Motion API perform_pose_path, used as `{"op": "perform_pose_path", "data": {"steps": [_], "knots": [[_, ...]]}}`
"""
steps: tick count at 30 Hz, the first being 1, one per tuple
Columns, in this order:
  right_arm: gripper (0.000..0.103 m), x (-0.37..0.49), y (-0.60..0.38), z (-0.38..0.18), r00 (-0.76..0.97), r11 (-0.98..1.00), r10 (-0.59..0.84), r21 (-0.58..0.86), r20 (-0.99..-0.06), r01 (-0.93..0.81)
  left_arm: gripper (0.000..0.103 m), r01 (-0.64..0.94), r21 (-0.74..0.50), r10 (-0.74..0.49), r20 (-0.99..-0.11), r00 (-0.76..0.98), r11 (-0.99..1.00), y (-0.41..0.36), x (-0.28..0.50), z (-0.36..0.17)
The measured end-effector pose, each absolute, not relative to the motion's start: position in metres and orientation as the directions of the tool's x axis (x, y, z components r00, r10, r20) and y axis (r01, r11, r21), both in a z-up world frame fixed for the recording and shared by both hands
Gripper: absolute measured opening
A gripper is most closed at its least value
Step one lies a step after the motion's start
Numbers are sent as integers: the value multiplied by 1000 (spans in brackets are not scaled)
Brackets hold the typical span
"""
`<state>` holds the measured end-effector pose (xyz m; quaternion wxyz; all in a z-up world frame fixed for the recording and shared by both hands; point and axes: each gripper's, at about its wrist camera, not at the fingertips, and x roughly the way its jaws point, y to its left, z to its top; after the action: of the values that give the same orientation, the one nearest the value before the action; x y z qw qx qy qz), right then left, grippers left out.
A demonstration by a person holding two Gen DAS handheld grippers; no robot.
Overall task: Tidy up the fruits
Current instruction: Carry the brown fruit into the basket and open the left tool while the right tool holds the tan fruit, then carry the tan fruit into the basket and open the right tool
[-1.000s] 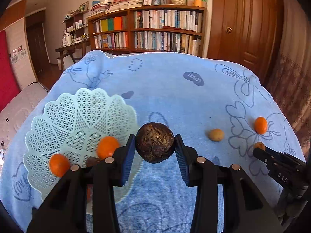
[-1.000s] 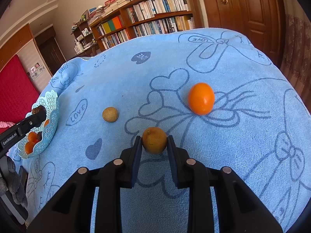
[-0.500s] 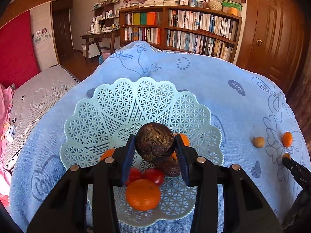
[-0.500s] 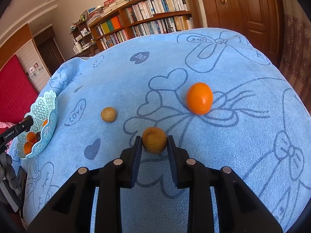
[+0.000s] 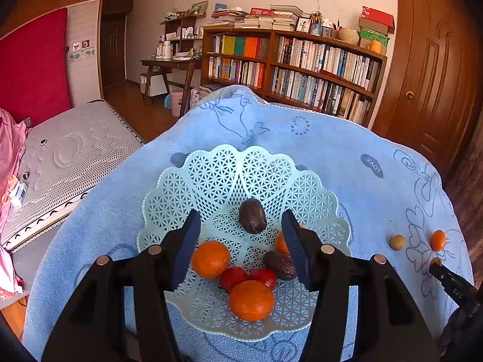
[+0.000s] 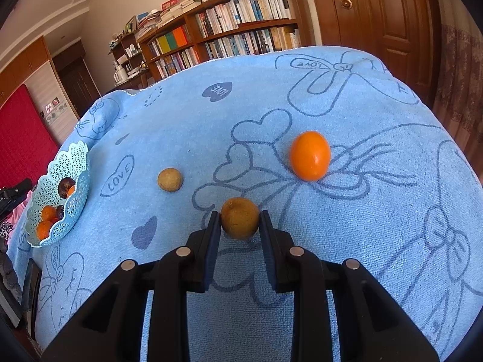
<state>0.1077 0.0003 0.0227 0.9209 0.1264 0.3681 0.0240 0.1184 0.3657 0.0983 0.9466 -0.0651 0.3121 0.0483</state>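
Observation:
My left gripper (image 5: 240, 223) hovers open over the pale green lattice basket (image 5: 211, 163). A dark wrinkled fruit (image 5: 253, 215) lies loose in the basket beyond the fingers. Also in the basket are two oranges (image 5: 210, 259), two red fruits (image 5: 234, 277) and a second dark fruit (image 5: 279, 268). My right gripper (image 6: 239, 221) is shut on a brown-yellow round fruit (image 6: 240, 226) low on the blue towel (image 6: 362, 105). A small tan fruit (image 6: 170, 179) and an orange oval fruit (image 6: 310, 155) lie loose on the towel. The basket (image 6: 75, 163) sits far left in the right wrist view.
A grey mattress (image 5: 69, 157) lies left of the towel-covered surface. A bookshelf (image 5: 289, 69) and a wooden door (image 5: 431, 60) stand behind. The towel drops off at its far and right edges.
My left gripper moved from the towel to over the basket, opened, and let the dark fruit drop into the basket. My right gripper has stayed in place on its fruit.

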Motion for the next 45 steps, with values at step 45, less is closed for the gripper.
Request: {"op": "perform_pose_path", "data": {"steps": [45], "knots": [[30, 138, 182, 67, 632, 907, 420, 319, -651, -274, 93, -147, -201, 12, -550, 835, 968, 398, 90, 112]]}}
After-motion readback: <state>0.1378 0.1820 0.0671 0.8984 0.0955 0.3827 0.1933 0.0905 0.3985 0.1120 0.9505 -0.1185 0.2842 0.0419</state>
